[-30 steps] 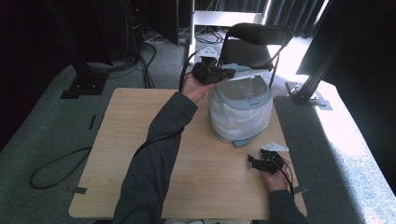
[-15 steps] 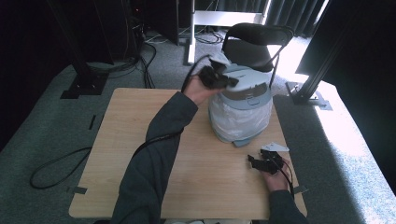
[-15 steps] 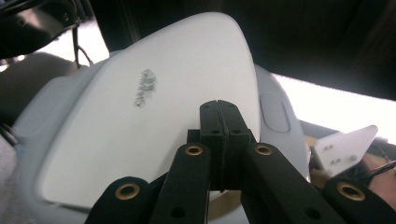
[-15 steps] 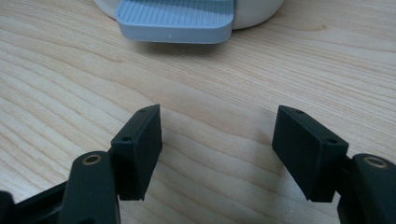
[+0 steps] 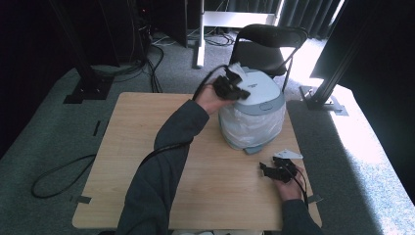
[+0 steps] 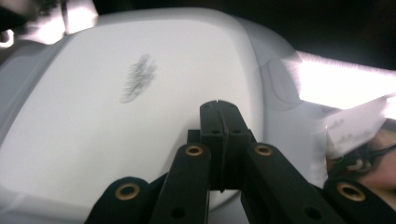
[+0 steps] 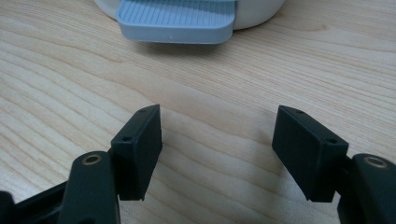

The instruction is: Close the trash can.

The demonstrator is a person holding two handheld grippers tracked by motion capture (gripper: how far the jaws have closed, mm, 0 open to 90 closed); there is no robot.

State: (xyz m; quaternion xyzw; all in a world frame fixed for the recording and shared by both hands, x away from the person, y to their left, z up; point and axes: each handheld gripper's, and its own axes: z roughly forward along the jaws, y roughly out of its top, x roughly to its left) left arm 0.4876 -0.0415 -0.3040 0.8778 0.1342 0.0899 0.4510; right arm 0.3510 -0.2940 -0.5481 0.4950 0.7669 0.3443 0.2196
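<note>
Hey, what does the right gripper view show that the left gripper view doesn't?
Right gripper view alone: the right gripper with its jaws wide apart over the wooden table, and the ribbed grey foot pedal at the bin's base, resting on the table.

Left gripper view alone: the left gripper with its jaws pressed together over the bin's white domed lid, which bears a blurred dark mark, plus the person's other hand at the right edge.

Both: black jaws rising from the bottom, and part of the same pedal bin.

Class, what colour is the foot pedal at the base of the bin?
Pale blue-grey, with ribbed lines; the pedal shows best in the right gripper view.
</note>
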